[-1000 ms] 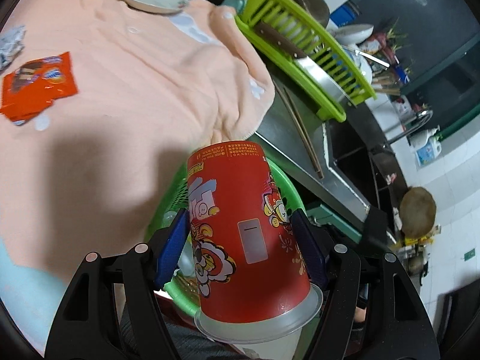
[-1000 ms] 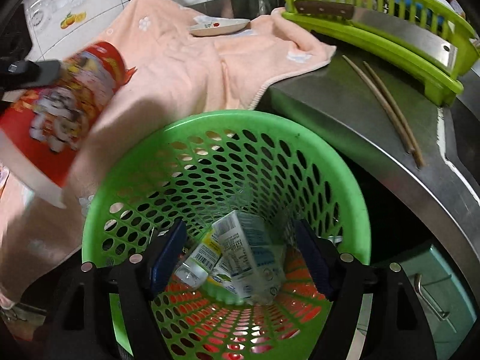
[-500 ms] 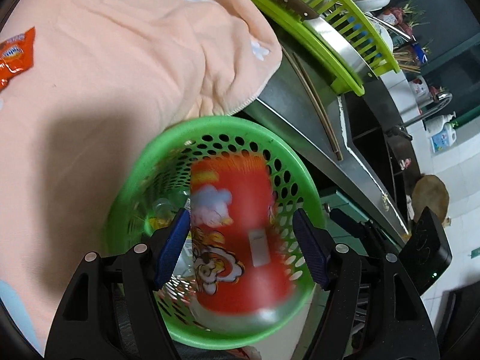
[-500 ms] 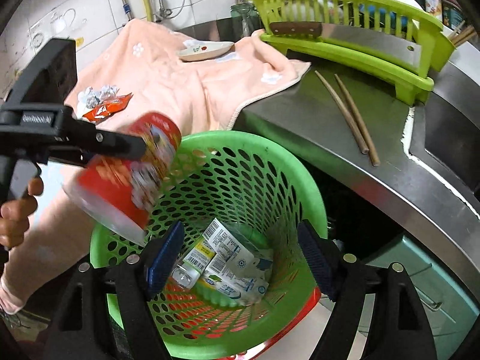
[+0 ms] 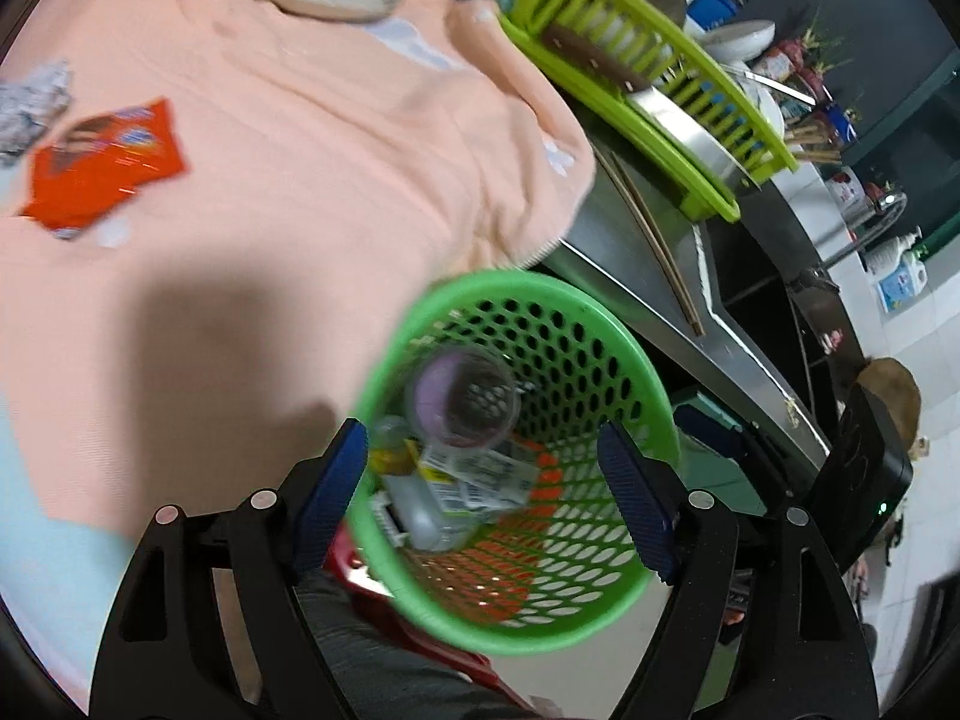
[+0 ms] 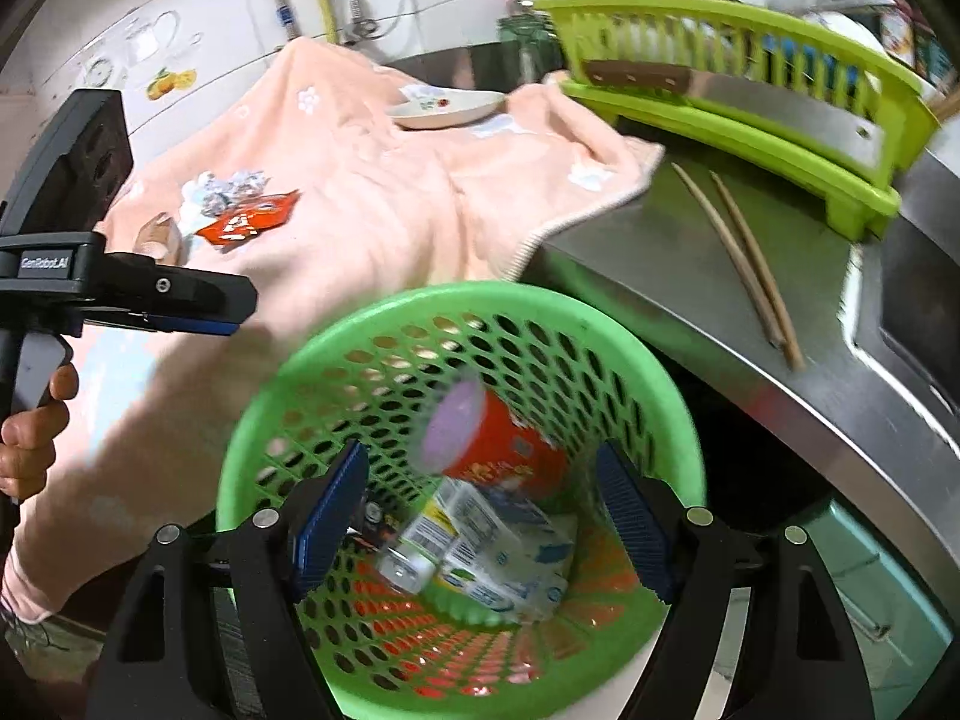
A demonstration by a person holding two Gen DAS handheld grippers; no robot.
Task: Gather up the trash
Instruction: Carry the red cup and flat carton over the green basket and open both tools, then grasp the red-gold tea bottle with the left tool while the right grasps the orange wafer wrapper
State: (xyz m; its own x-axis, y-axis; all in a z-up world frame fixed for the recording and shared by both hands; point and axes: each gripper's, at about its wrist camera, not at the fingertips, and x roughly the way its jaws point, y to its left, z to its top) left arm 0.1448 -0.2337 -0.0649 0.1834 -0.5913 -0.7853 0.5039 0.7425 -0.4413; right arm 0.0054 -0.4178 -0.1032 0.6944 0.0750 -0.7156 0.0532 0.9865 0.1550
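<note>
The red paper cup (image 6: 504,444) lies tilted inside the green mesh basket (image 6: 480,300), mouth up, on top of cartons and a small bottle (image 6: 480,540). From above, the left wrist view looks into the cup's mouth (image 5: 462,396) and the basket (image 5: 540,288). My left gripper (image 5: 480,438) hangs over the basket, jaws opening, nothing between them. It also shows at the left in the right wrist view (image 6: 234,315), held by a hand. My right gripper (image 6: 480,456) stands open above the basket's near side. An orange wrapper (image 5: 102,174) and crumpled foil (image 5: 30,102) lie on the towel.
A peach towel (image 6: 372,192) covers the steel counter (image 6: 660,276) and carries a small dish (image 6: 450,108). A lime dish rack (image 6: 750,120) with a cleaver stands at the back right, chopsticks (image 6: 738,258) before it. Something red shows under the basket.
The left gripper let go of the red cup, which dropped into the basket. Its jaws widened and it swung back toward the towel. The right gripper rose a little.
</note>
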